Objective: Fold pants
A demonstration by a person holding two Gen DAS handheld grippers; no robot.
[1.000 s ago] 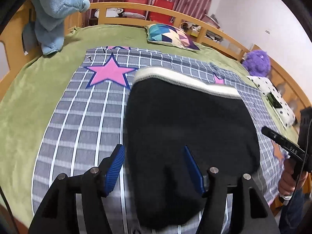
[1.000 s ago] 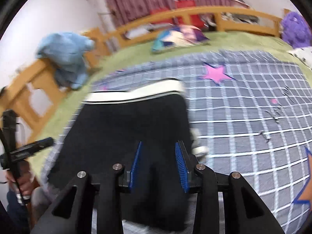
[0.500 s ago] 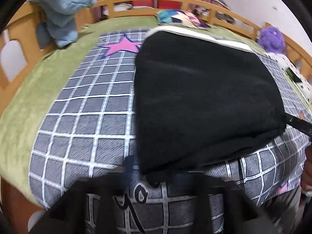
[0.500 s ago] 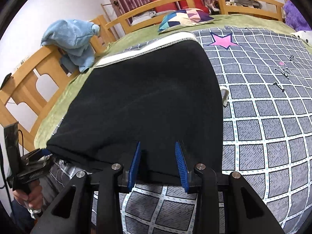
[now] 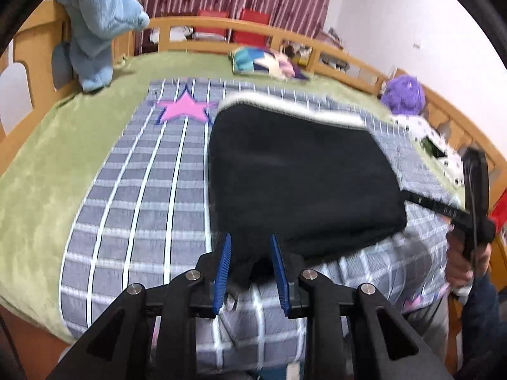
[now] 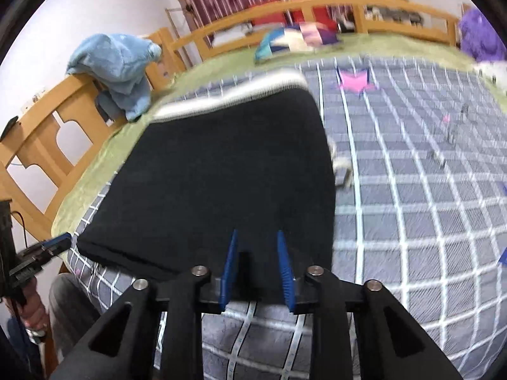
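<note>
Black pants [image 5: 301, 177] with a white waistband at the far end lie on the grey checked blanket [image 5: 142, 196]. They also show in the right wrist view [image 6: 228, 174]. My left gripper [image 5: 250, 262] is shut on the near left corner of the pants' folded edge, black cloth bunched between its blue pads. My right gripper [image 6: 258, 264] is shut on the near right part of the same edge. The right gripper's body shows at the right of the left wrist view [image 5: 472, 196], the left one's at the left of the right wrist view [image 6: 35, 256].
The blanket covers a green bed [image 5: 41, 164] with a wooden rail [image 6: 41, 120]. A blue towel [image 5: 98, 22] hangs on the rail. A patterned pillow [image 5: 263, 63] and a purple plush toy [image 5: 404, 95] lie at the far side. A small white item [image 6: 340, 164] lies right of the pants.
The left gripper's jaws have closed from wide open onto the pants' near edge. Both grippers have drawn back towards the bed's near edge with the cloth; both views are blurred by motion.
</note>
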